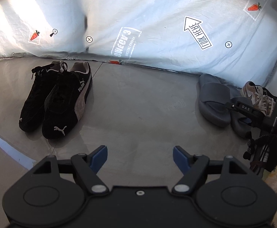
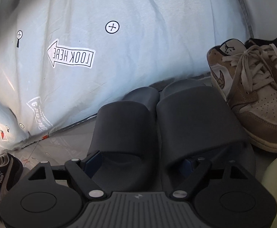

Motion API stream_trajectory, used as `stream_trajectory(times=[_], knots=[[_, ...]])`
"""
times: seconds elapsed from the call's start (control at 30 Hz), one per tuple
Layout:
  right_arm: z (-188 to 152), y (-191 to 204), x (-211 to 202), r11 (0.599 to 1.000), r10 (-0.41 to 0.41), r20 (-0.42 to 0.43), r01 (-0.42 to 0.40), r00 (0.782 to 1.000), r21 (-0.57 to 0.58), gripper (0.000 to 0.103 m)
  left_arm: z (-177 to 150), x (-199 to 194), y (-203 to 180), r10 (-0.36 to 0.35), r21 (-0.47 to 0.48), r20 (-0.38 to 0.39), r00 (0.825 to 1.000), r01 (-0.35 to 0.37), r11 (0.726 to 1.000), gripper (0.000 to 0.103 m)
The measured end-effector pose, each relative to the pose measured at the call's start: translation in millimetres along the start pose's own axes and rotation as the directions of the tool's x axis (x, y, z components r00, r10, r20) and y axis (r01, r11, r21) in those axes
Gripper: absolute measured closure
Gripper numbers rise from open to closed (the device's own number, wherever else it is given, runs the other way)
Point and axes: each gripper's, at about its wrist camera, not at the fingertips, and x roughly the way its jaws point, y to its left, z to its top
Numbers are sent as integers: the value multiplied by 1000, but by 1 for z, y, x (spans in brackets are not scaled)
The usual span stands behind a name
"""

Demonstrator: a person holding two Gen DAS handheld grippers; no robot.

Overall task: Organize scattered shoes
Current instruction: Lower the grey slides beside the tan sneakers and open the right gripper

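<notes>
We see black sneakers [image 1: 56,102] in matt, suede-like nap, grey slides [image 2: 157,125] of smooth matt rubbery foam, tan sneakers [image 2: 252,98] of perforated leather with cloth laces, a creased white cloth sheet [image 1: 157,28], and a glossy grey floor [image 1: 138,104].

The right gripper's fingertips [image 2: 94,160] are disappearing among the grey slides [image 2: 199,117] — whether they are touching stays unclear. In the left view, the right gripper [image 1: 256,114] is covering part of the tan sneakers [image 1: 256,93] — their toes are hiding.
</notes>
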Motion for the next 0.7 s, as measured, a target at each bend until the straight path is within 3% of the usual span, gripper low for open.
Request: stream_trajectory(times=[0.07, 0.2, 0.4, 0.47, 0.57, 0.6, 0.7], knots=[[3, -10, -2, 989, 15, 11, -17, 1000, 148, 18, 0, -3, 3, -3, -11, 7, 1000, 3, 1000, 26], [1, -30, -16, 918, 56, 52, -72, 997, 391, 18, 2, -7, 6, -2, -20, 25, 1000, 3, 1000, 26], [-5, -33, -29, 846, 80, 12, -74, 997, 529, 18, 5, -4, 5, -17, -33, 23, 1000, 18, 999, 26], [0, -21, -32, 904, 24, -73, 9, 997, 428, 18, 5, -2, 1, -23, -19, 23, 999, 24, 1000, 26], [4, 4, -34, 982, -87, -198, 118, 976, 148, 17, 5, -1, -6, -30, 11, 23, 999, 30, 999, 26], [4, 11, -36, 988, -118, -222, 138, 968, 73, 17, 5, -1, -7, -34, 15, 22, 999, 33, 999, 26], [-1, 12, -58, 989, -118, -189, 133, 975, 68, 17, 4, 0, -10, -47, 21, 19, 999, 46, 999, 26]])
